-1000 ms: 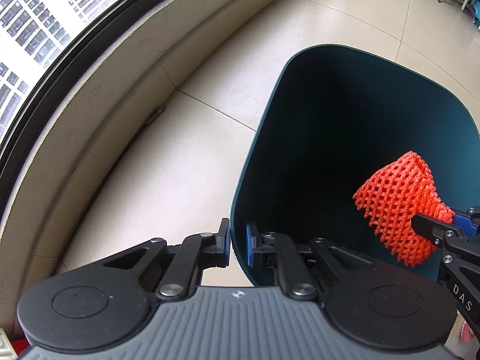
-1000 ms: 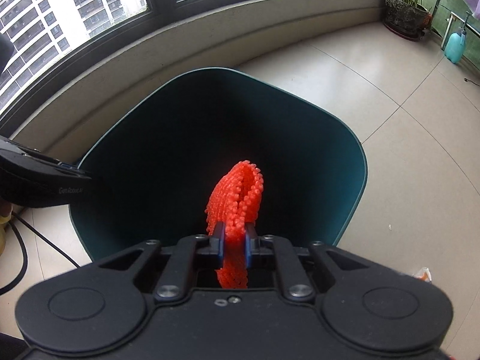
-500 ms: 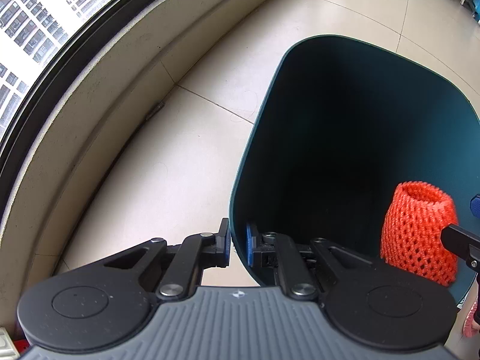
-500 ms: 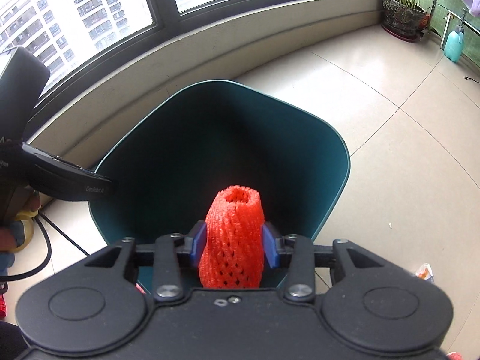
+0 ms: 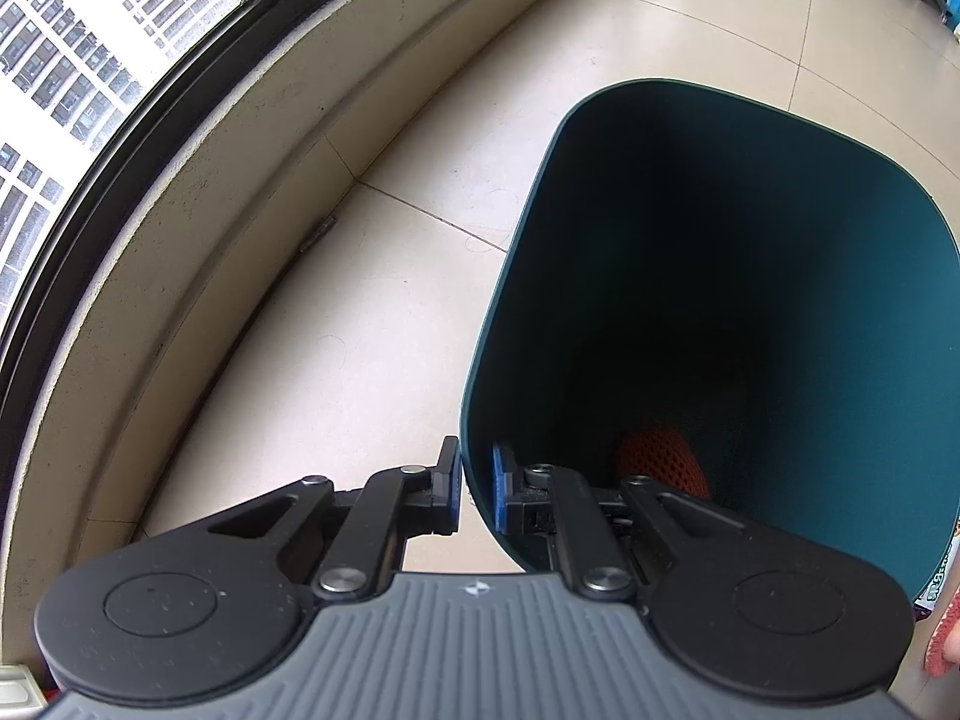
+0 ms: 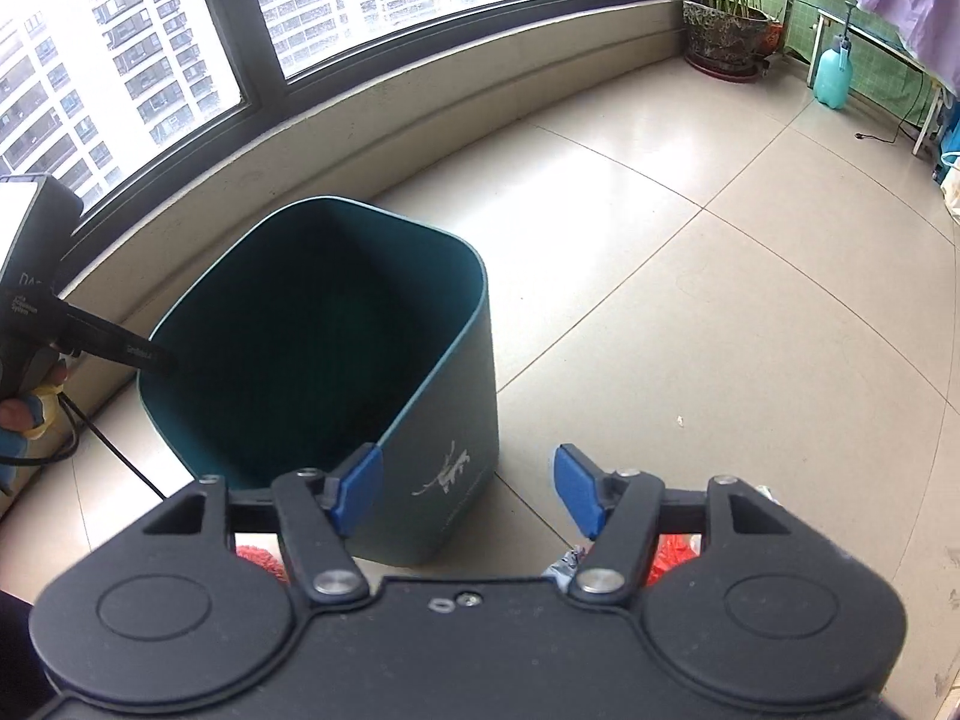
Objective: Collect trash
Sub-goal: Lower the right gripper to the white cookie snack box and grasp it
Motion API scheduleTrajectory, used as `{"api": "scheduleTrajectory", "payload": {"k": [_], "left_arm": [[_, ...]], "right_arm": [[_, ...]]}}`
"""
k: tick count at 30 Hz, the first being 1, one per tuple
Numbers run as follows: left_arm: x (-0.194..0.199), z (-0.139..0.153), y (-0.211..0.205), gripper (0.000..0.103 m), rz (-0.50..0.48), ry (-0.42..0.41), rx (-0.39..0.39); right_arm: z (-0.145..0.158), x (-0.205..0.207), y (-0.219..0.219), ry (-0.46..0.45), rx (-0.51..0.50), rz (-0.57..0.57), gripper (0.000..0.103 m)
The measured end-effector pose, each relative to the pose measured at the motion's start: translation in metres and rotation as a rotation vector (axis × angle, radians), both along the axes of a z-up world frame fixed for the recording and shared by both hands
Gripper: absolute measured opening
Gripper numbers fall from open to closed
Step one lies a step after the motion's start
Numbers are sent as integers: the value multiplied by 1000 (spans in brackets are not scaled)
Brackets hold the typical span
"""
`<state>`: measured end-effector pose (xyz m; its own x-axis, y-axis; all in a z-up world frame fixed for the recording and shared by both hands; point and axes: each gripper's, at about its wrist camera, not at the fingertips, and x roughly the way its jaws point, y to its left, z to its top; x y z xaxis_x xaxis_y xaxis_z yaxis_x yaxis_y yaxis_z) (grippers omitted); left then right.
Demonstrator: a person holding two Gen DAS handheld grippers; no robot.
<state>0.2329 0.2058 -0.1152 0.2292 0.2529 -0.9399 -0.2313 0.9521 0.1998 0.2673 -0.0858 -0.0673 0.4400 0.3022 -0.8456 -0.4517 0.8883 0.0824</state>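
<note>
A dark teal trash bin (image 5: pixel 780 228) stands on the tiled floor; it also shows in the right wrist view (image 6: pixel 444 420). My left gripper (image 5: pixel 477 492) is shut on the bin's near rim, one pad outside and one inside. The orange foam net (image 5: pixel 660 459) lies at the bottom of the bin. My right gripper (image 6: pixel 468 495) is open and empty, raised above the floor just right of the bin. The left gripper's body (image 6: pixel 36 312) shows at the left edge of the right wrist view.
A curved low wall with windows (image 6: pixel 420 96) runs behind the bin. A potted plant (image 6: pixel 726 30) and a teal spray bottle (image 6: pixel 834 72) stand at the far right. Red and grey scraps (image 6: pixel 672 558) lie on the floor under my right gripper.
My right gripper opened and let go of the orange net, which dropped to the bottom of the bin. The right gripper then pulled back and to the right. The left gripper kept hold of the rim.
</note>
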Motion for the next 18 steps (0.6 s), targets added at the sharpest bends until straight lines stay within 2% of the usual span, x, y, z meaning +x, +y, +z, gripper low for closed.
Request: {"api": "scheduleTrajectory", "payload": {"k": [9, 13, 18], "left_arm": [[11, -4, -18, 10, 10, 46, 72], [14, -4, -18, 10, 38, 44, 63], [16, -5, -10, 10, 79, 31, 38]], "right_arm": [[-64, 28, -78, 109, -18, -149, 63], [-102, 26, -114, 136, -68, -228, 69], [-160, 11, -163, 254, -77, -379, 69]]}}
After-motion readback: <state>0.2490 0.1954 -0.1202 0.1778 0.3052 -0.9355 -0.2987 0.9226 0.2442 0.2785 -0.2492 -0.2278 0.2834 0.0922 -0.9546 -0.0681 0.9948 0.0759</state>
